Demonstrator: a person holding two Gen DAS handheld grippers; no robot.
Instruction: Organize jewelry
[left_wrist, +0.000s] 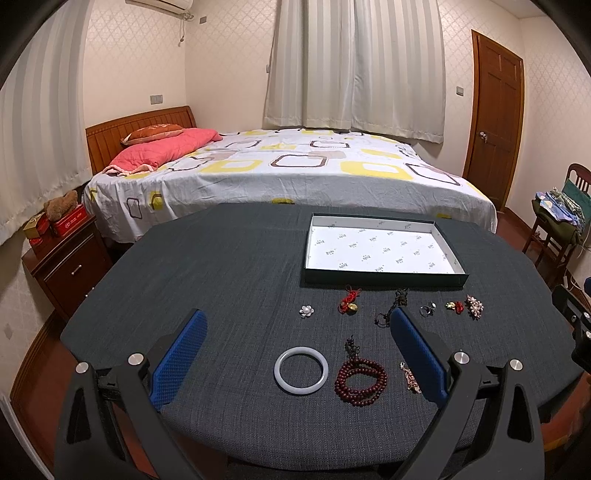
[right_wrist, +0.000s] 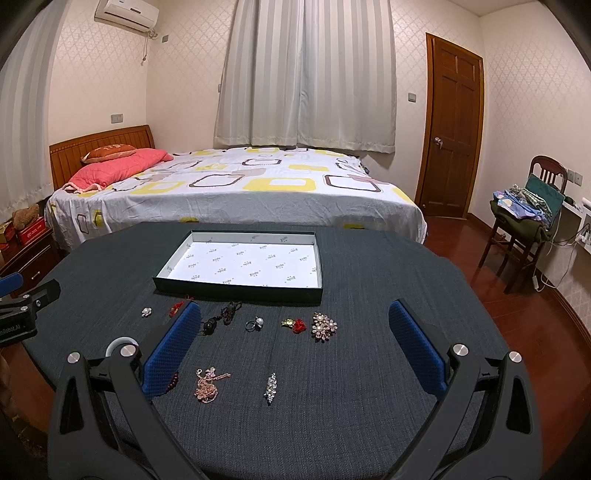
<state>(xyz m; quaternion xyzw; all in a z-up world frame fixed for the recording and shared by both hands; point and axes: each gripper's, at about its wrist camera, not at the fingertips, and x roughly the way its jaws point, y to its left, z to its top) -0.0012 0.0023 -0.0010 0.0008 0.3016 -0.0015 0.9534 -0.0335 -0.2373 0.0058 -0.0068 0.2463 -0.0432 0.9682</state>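
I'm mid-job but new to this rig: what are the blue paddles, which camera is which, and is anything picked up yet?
The blue paddles are jaws of two hand-held grippers, each carrying its own camera. One picture looks along the left gripper, the other along the right gripper. Both are open and hold nothing. On the dark grey tablecloth sits an empty shallow white-lined box. In front of it lie a pale jade bangle, a dark red bead bracelet, a pearl flower brooch and other small pieces.
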